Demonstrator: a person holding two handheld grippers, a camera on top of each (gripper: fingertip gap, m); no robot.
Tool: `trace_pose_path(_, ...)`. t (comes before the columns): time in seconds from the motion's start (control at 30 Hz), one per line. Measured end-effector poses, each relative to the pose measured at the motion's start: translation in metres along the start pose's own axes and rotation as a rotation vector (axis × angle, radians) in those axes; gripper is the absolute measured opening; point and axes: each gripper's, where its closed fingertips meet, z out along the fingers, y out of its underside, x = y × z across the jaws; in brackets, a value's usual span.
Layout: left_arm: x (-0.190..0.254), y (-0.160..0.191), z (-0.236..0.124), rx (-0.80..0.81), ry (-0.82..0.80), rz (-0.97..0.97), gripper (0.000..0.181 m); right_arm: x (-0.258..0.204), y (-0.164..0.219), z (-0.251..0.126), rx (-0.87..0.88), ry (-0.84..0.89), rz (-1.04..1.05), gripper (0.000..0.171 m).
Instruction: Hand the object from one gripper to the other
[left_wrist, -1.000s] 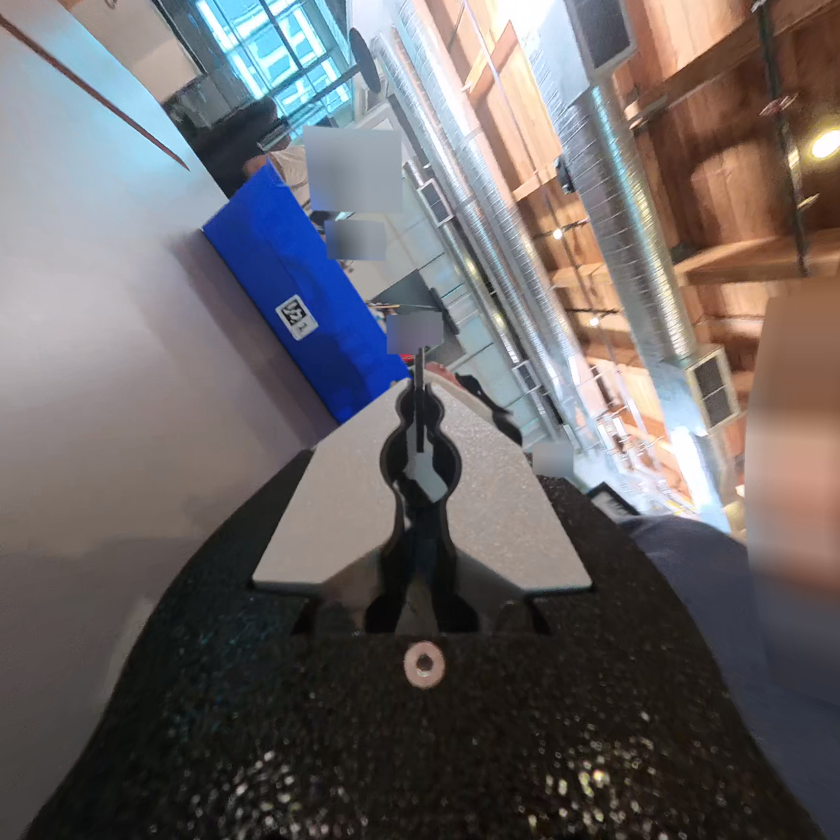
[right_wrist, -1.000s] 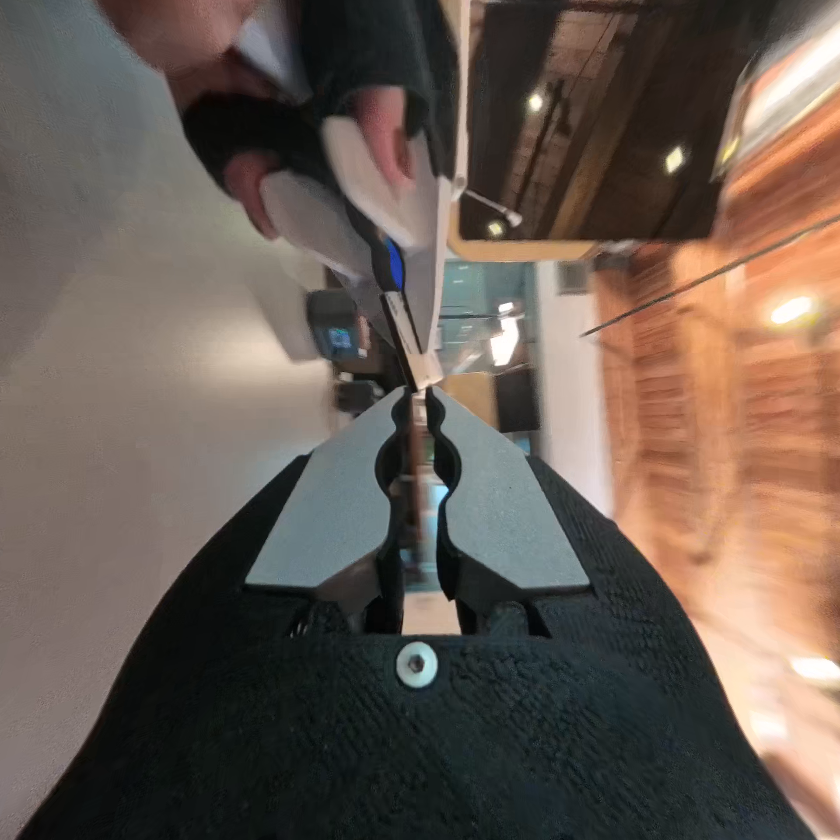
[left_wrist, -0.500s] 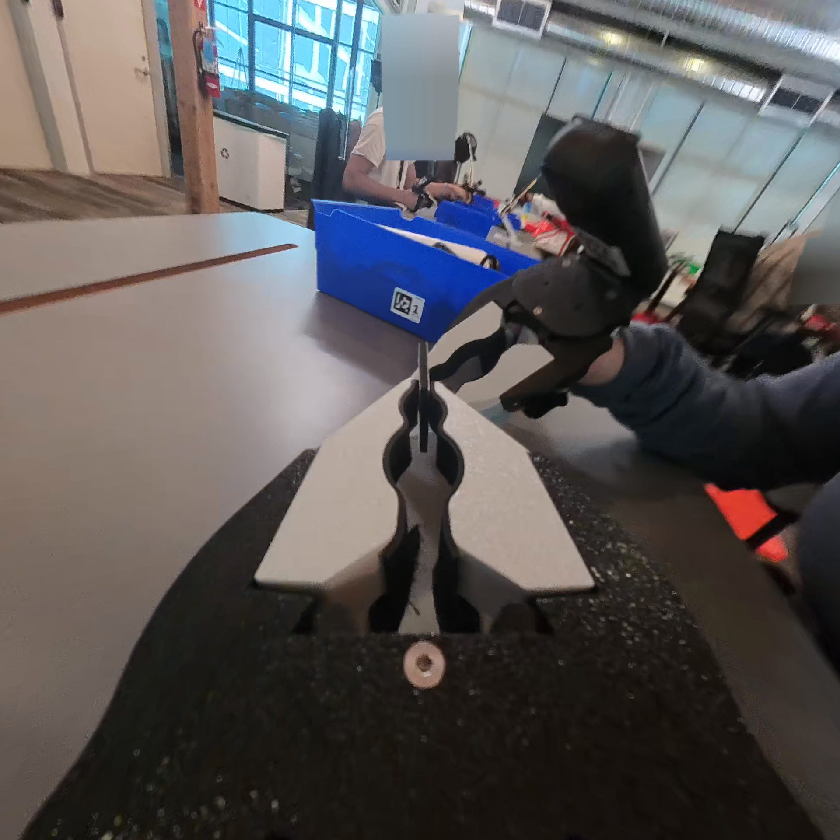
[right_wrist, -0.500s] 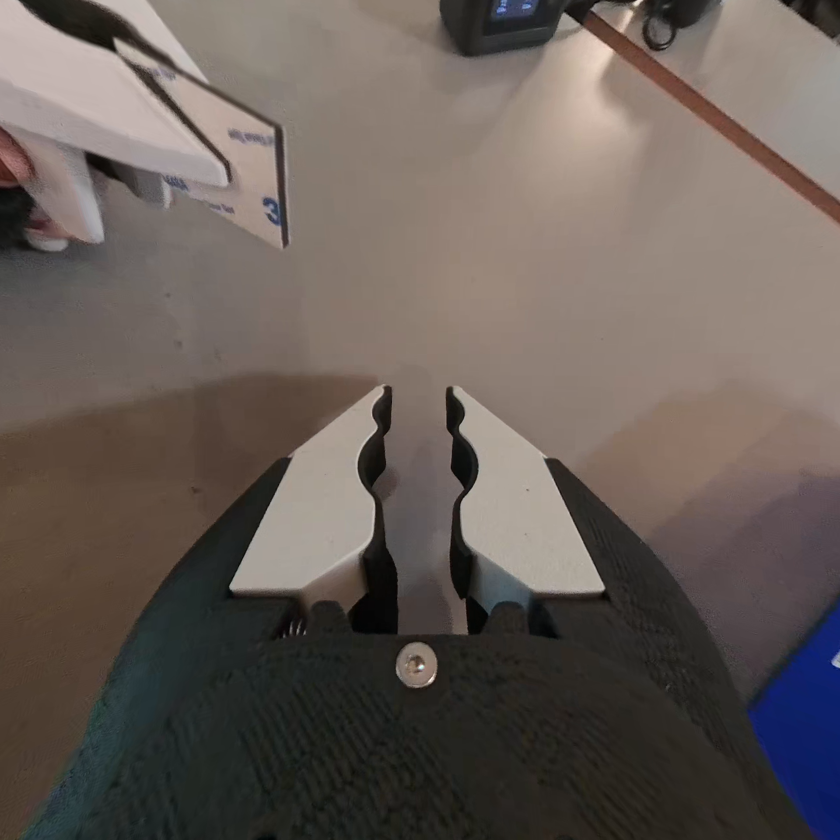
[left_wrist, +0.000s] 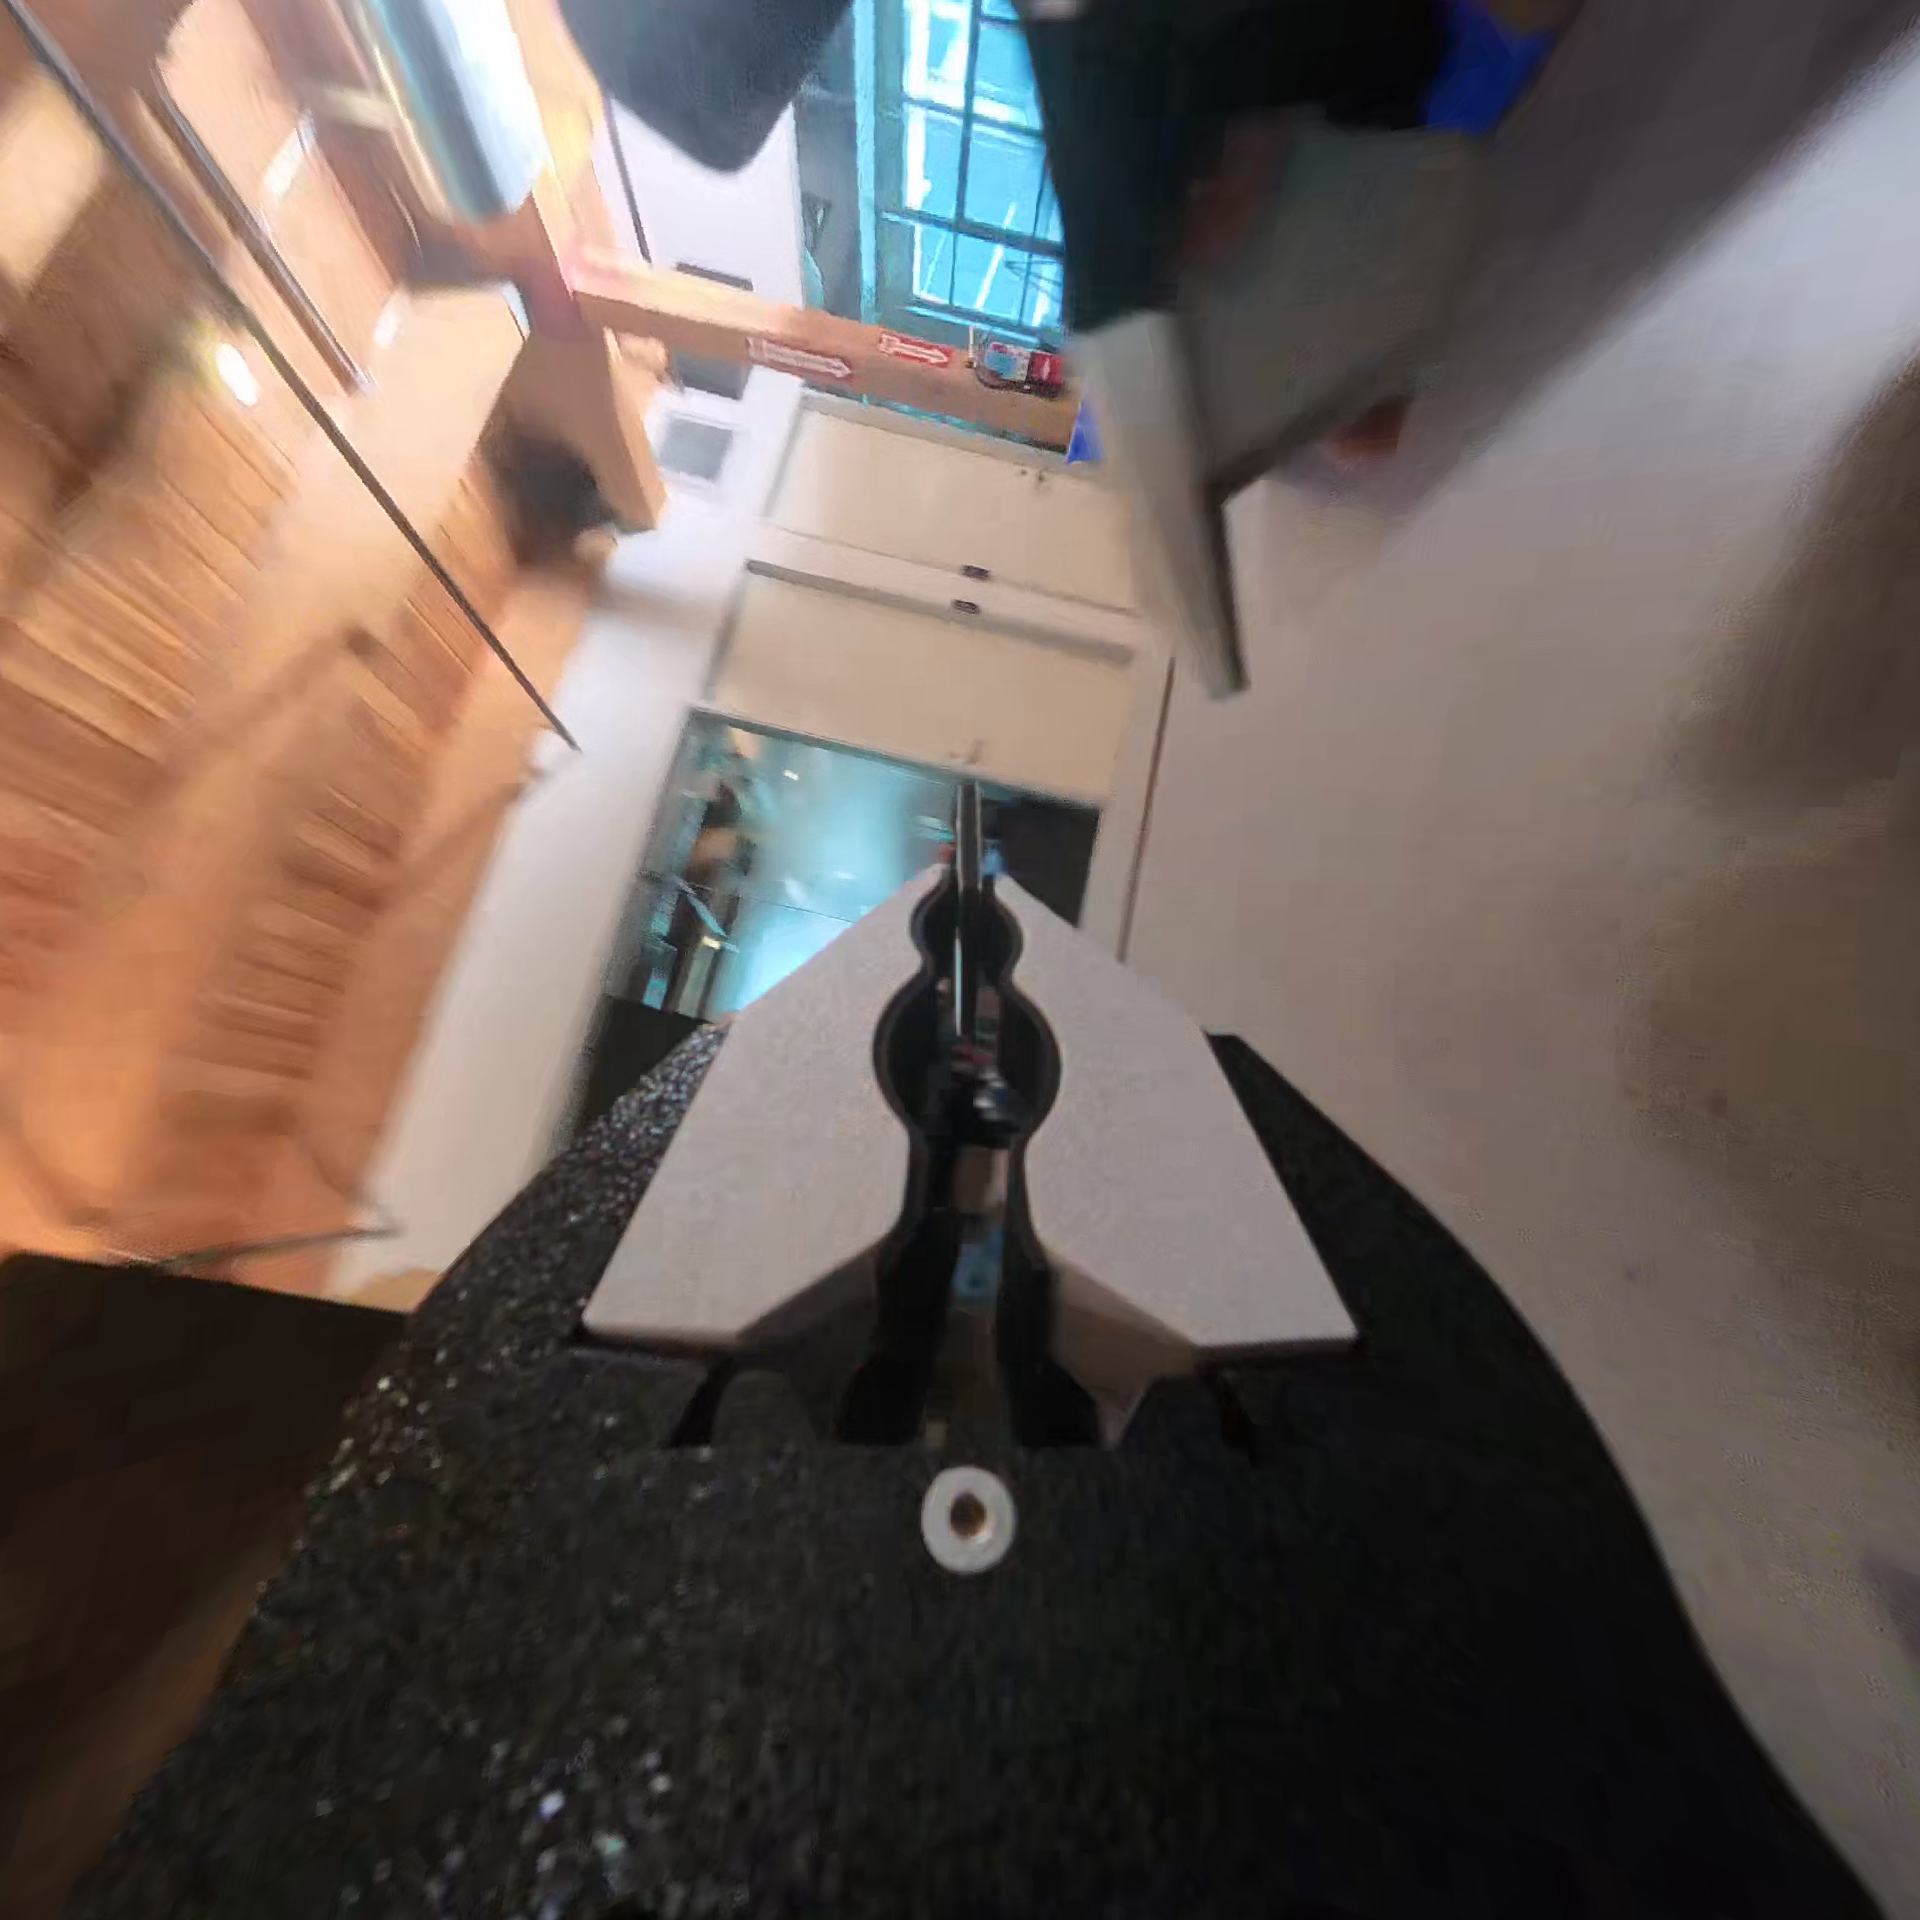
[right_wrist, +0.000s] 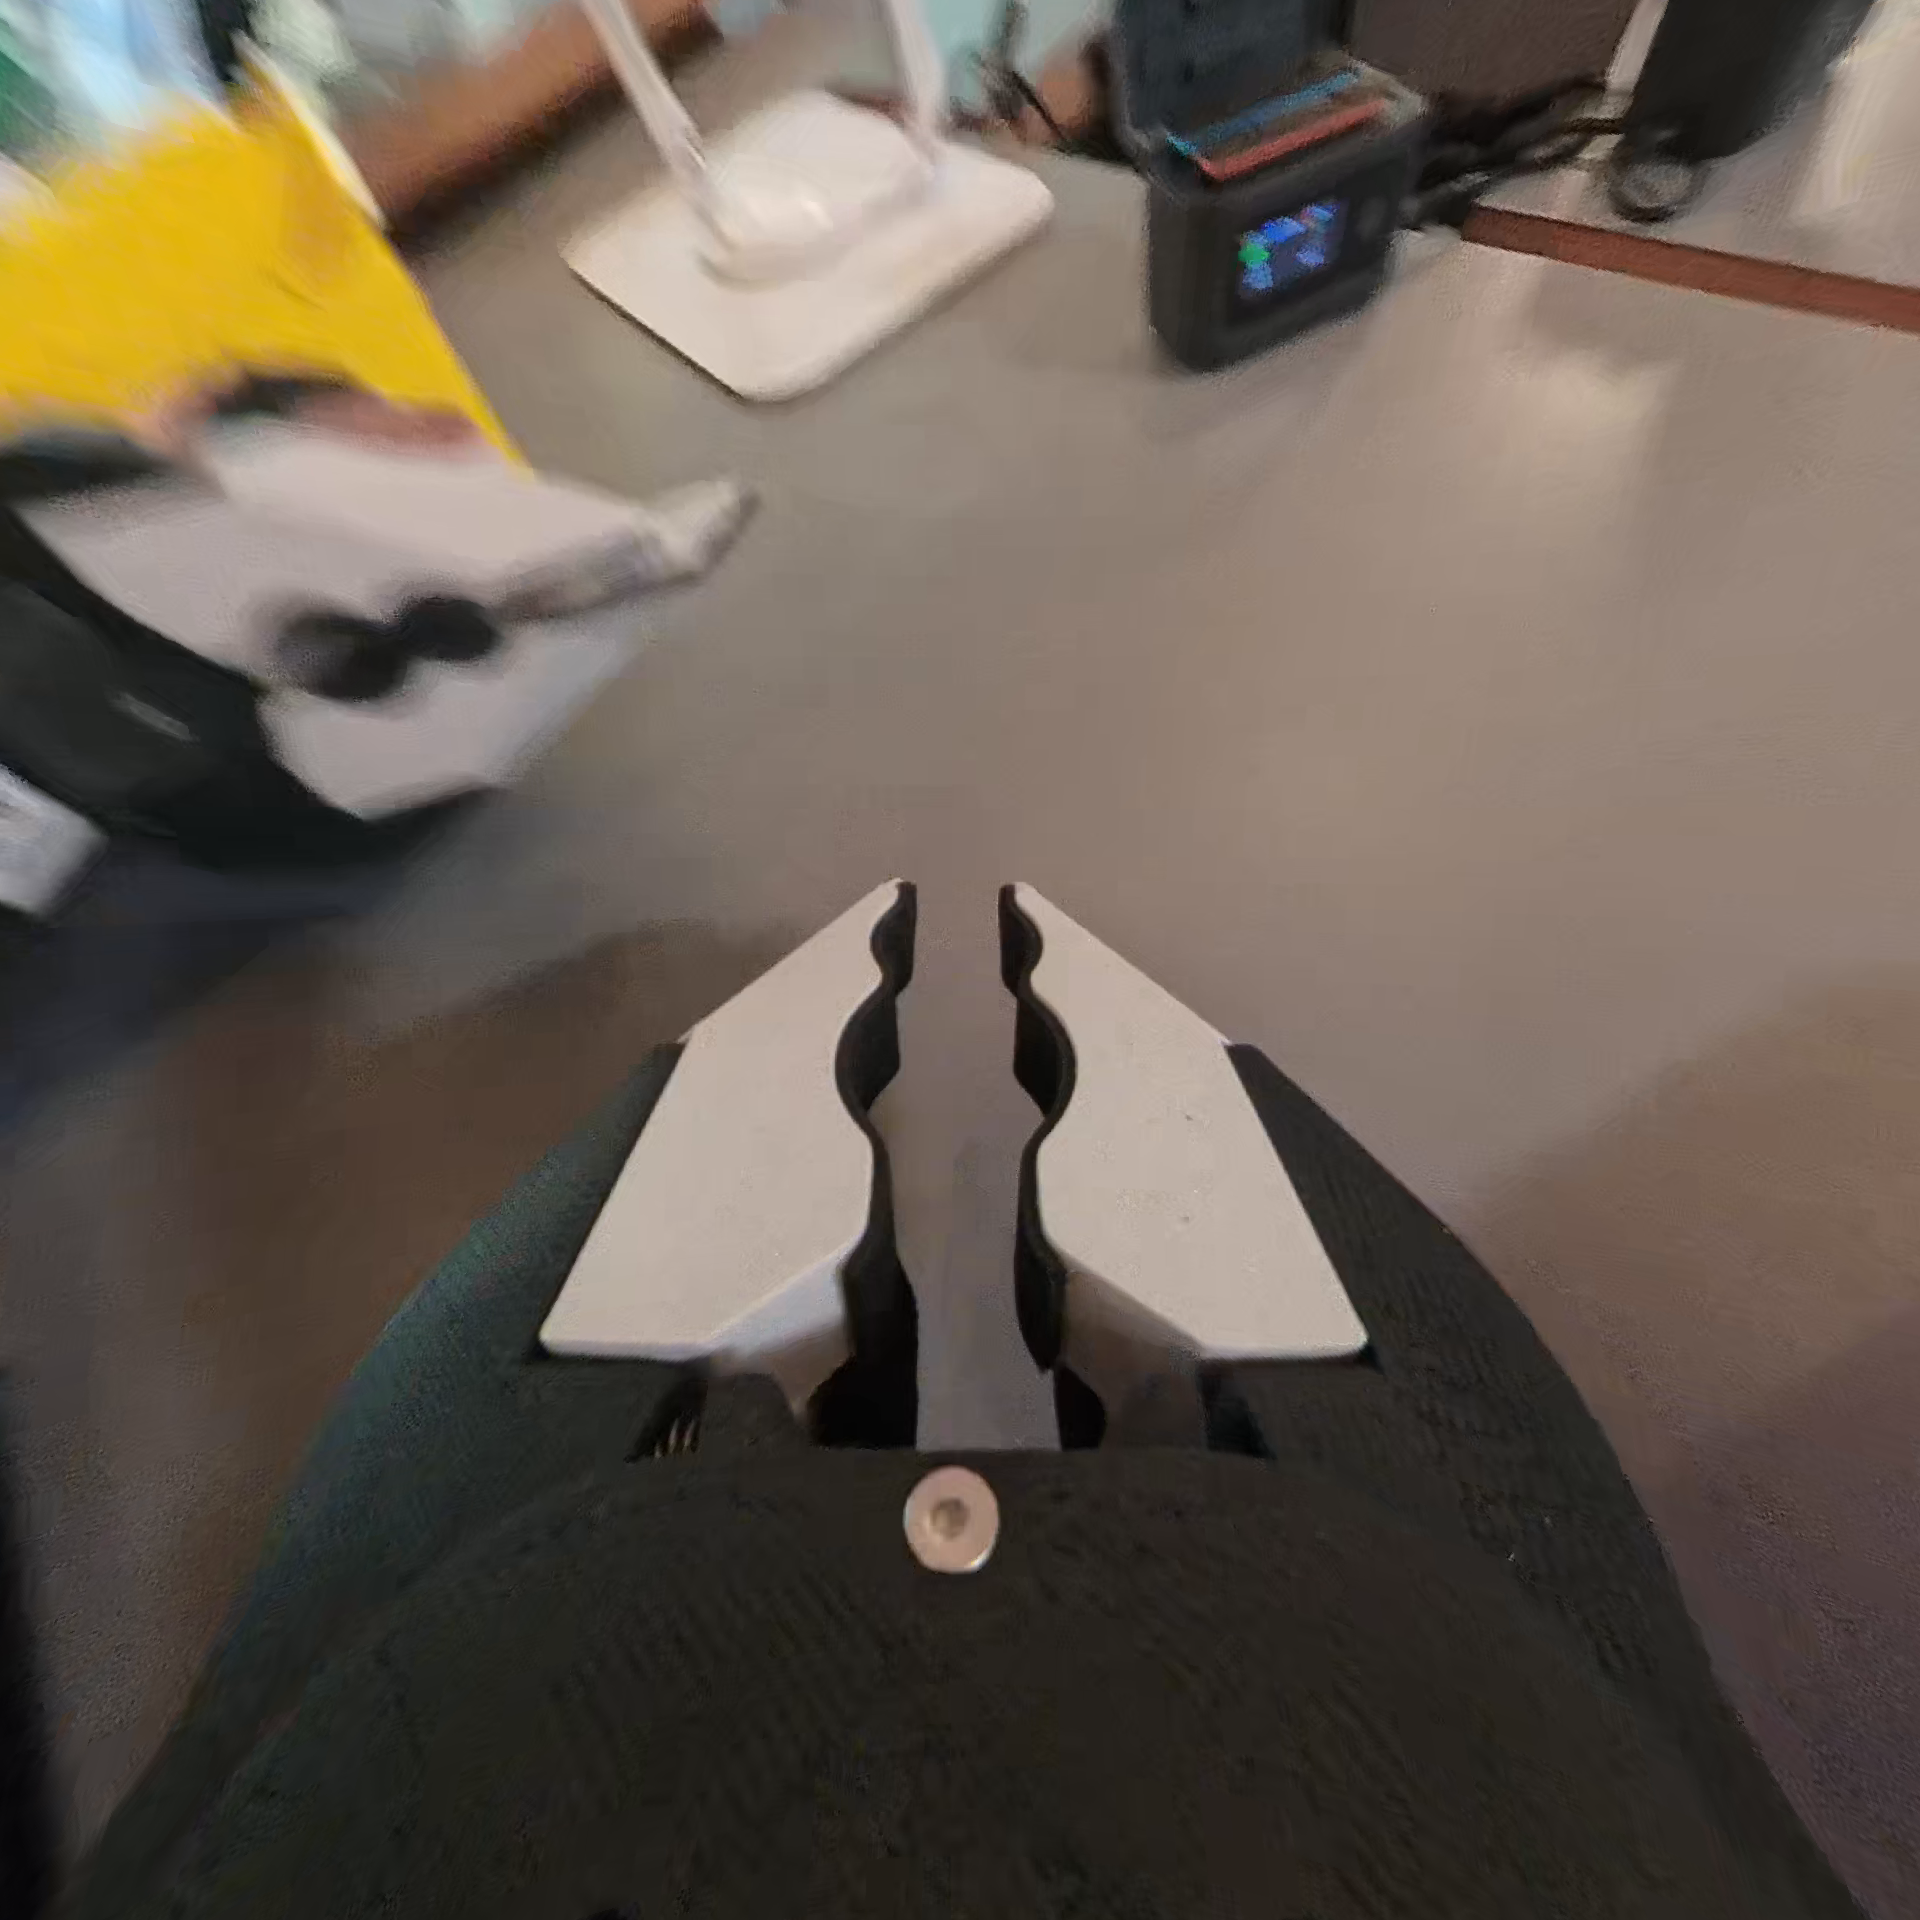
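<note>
My left gripper (left_wrist: 968, 883) is shut on a thin flat card (left_wrist: 968, 831), seen edge-on as a dark sliver sticking out past the fingertips. The left wrist view is rolled sideways and blurred. My right gripper (right_wrist: 958, 894) is open and empty, a little above the grey table (right_wrist: 1351, 675). In the right wrist view the left gripper (right_wrist: 416, 623) shows blurred at the left, with the pale card (right_wrist: 696, 525) poking out toward the middle. The two grippers are apart. In the left wrist view the right gripper's pale fingers (left_wrist: 1174, 499) show blurred at the upper right.
On the table at the back stand a white stand base (right_wrist: 821, 239) and a black device with a small lit screen (right_wrist: 1278, 229). A yellow thing (right_wrist: 208, 291) is blurred at the upper left. A brown strip (right_wrist: 1714, 275) runs across the table's far right.
The left gripper has rolled sideways, still shut on the card. In the right wrist view it has moved lower and closer. The right gripper has stayed open and now points farther across the table.
</note>
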Motion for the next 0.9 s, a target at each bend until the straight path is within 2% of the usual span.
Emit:
trace_pose_path(0.07,0.003,-0.010,0.000,0.020,-0.013,0.101,0.001,-0.021,-0.016,-0.009,0.093,-0.221,0.179,0.017)
trace_pose_path(0.13,0.003,-0.018,-0.001,0.041,-0.024,0.123,0.001,-0.028,-0.025,-0.017,0.134,-0.358,0.301,0.023)
trace_pose_path(0.2,0.003,-0.023,-0.001,0.058,-0.027,0.140,0.001,-0.031,-0.023,-0.019,0.125,-0.424,0.347,0.026)
trace_pose_path(0.33,0.012,-0.035,-0.002,0.094,-0.003,0.199,0.001,-0.047,-0.024,-0.019,0.122,-0.566,0.426,0.023)
trace_pose_path(0.47,0.018,-0.040,-0.001,0.116,0.023,0.170,0.002,-0.048,-0.021,-0.017,0.114,-0.578,0.411,0.005)
trace_pose_path(0.53,0.025,-0.037,0.000,0.128,0.102,-0.011,0.019,-0.045,-0.023,-0.017,0.140,-0.546,0.368,0.004)
trace_pose_path(0.67,0.018,-0.028,0.005,0.105,0.251,-0.574,0.047,-0.032,-0.031,-0.020,0.227,-0.400,0.140,0.002)
trace_pose_path(0.8,0.010,-0.033,0.000,0.223,0.418,-1.056,0.039,-0.030,-0.025,-0.020,0.217,-0.236,-0.231,0.002)
trace_pose_path(0.9,0.013,-0.032,-0.002,0.249,0.502,-1.166,0.026,-0.040,-0.016,-0.018,0.204,-0.173,-0.518,0.002)
